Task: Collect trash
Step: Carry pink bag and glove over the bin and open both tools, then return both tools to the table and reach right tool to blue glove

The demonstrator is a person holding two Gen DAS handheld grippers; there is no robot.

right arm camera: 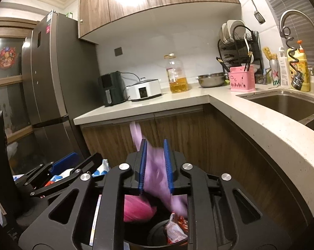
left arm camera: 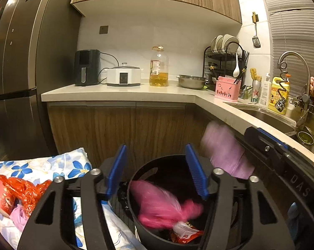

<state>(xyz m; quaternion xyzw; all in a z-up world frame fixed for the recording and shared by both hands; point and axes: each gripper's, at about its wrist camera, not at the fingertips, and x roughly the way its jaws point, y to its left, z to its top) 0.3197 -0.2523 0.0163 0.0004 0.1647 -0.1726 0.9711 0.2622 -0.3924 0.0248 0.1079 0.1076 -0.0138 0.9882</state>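
Note:
A black round trash bin (left arm camera: 148, 164) stands on the floor below both grippers. My left gripper (left arm camera: 155, 170) is open above it, and a blurred pink plastic bag (left arm camera: 157, 206) is in the bin mouth beneath it. Red snack wrappers (left arm camera: 184, 234) lie in the bin. My right gripper (right arm camera: 155, 164) is shut on a lilac plastic bag (right arm camera: 157, 166), held over the bin (right arm camera: 157, 235); it shows at the right of the left wrist view (left arm camera: 225, 150). The pink bag (right arm camera: 136, 208) and wrappers (right arm camera: 174, 229) show below it.
A flowered cloth (left arm camera: 52, 164) at the left carries a red plastic bag (left arm camera: 25, 189), a red paper cup (left arm camera: 3, 195) and a lilac scrap (left arm camera: 19, 216). Wooden cabinets (left arm camera: 136, 129), the worktop (left arm camera: 125, 93), the sink (right arm camera: 286, 104) and a fridge (left arm camera: 17, 62) surround the spot.

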